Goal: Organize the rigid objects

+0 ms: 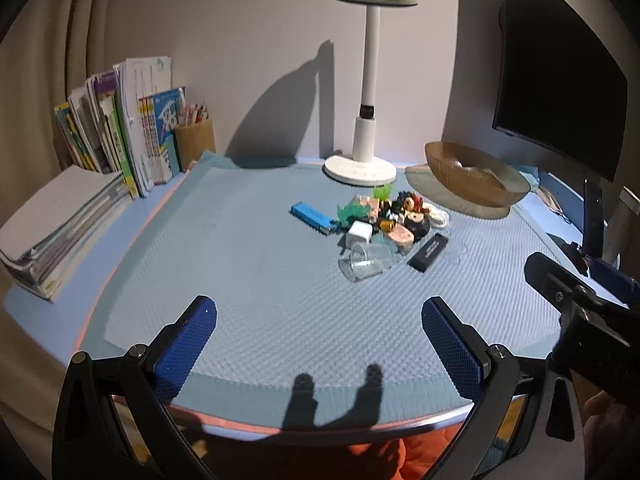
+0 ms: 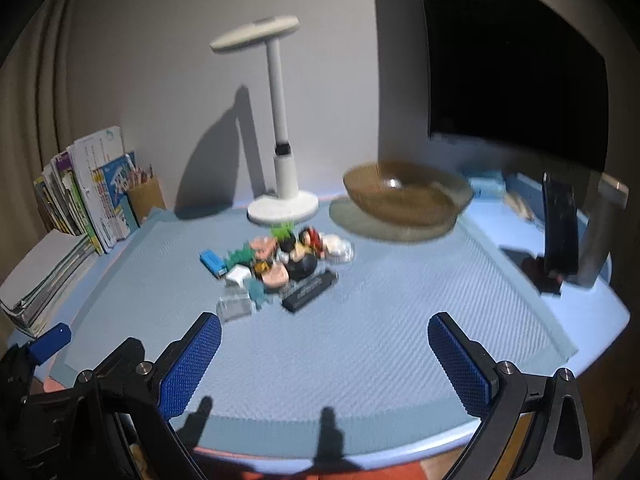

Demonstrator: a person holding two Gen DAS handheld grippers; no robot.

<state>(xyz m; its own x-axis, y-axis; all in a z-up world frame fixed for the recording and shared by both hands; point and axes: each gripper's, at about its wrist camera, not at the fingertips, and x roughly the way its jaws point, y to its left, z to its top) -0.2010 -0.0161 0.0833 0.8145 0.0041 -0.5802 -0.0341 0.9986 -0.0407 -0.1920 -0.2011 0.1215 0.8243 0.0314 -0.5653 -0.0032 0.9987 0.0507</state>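
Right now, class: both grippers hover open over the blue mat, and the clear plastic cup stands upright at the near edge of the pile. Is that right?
Not quite. The clear plastic cup lies on its side, as the left wrist view shows. The rest holds: it is at the pile's near edge, and the left gripper and right gripper hover over the blue mat, jaws open.

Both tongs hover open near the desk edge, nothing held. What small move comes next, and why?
Probably the right tongs should advance toward the black bar: it lies at the pile's near right edge, apart enough to grip, and the brown bowl behind looks ready to receive items.

small-object pile (image 1: 380, 224) | heaped mid-mat | amber bowl (image 1: 472, 178) | behind-right, apart
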